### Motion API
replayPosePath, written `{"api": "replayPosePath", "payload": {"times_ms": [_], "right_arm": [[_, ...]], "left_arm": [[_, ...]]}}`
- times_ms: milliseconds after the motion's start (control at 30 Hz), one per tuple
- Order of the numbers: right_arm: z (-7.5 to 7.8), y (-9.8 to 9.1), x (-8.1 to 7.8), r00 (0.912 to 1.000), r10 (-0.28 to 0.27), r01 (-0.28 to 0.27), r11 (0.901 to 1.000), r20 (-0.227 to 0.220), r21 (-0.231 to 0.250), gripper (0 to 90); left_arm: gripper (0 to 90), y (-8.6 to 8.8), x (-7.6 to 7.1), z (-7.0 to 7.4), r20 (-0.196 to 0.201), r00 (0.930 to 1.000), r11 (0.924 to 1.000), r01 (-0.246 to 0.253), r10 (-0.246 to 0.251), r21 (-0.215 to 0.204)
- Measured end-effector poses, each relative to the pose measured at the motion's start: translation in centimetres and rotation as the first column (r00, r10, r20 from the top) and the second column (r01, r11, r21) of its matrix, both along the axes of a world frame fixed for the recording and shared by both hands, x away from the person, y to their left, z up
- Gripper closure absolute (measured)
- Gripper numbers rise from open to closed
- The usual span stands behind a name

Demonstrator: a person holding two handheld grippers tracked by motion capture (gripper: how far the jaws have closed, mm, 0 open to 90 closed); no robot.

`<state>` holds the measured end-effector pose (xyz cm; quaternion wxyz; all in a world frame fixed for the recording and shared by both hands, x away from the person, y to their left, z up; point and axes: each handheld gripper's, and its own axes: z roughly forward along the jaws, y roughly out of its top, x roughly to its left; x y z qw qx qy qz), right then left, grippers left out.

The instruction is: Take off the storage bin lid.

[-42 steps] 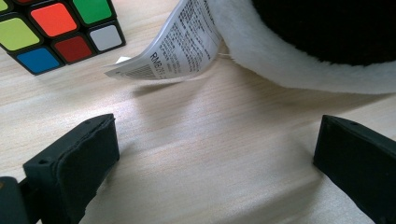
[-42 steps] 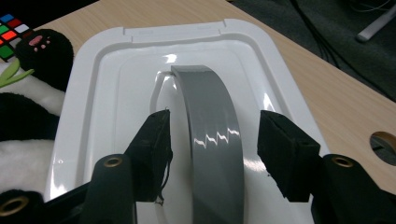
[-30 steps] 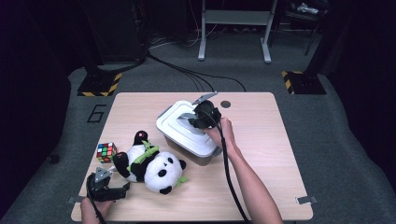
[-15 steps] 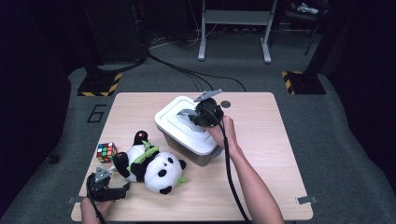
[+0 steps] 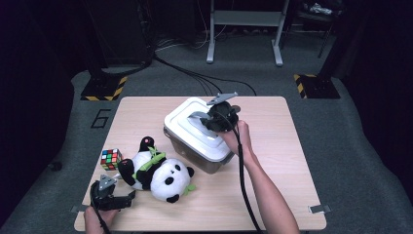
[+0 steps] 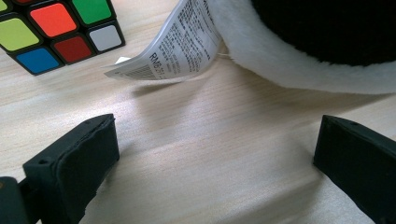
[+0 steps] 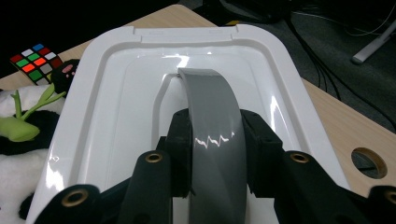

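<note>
The right gripper (image 7: 215, 154) is clamped on the grey handle (image 7: 212, 126) of the white lid (image 5: 195, 129) – the handle runs straight away from it, along the lid's long side. The lid sits on the box (image 5: 197, 153) in the table's (image 5: 277, 146) middle. The left gripper (image 5: 113, 197), jaws wide & holding nothing, is by the near left corner, w/ 1 panda toy (image 5: 156, 171) and 1 color cube (image 5: 110, 159) – neither in the way.

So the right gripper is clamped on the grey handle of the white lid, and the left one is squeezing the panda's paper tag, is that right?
Not quite. The right gripper is indeed clamped on the grey handle of the white lid. But the left gripper holds nothing: in the left gripper view its jaws stand wide apart over bare table, and the paper tag lies beyond them, untouched.
</note>
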<state>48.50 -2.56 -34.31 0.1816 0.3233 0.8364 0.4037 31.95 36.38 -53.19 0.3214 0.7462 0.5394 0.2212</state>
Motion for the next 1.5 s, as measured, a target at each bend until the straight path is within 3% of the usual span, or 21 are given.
{"api": "replayPosePath", "payload": {"times_ms": [800, 1500], "right_arm": [[1.0, -3.6, -0.5, 0.9967, -0.079, 0.078, 0.9968, 0.022, 0.017, 66.7], [1.2, -7.9, -0.9, 0.9828, -0.182, 0.181, 0.9829, 0.031, 0.037, 66.7]], "left_arm": [[0.0, 0.0, 0.0, 0.0, 0.000, 1.0000, 1.0000, -0.001, 0.001, 0.000], [0.0, 0.0, 0.0, 0.0, 0.002, 1.0000, 1.0000, -0.002, 0.002, 0.007]]}}
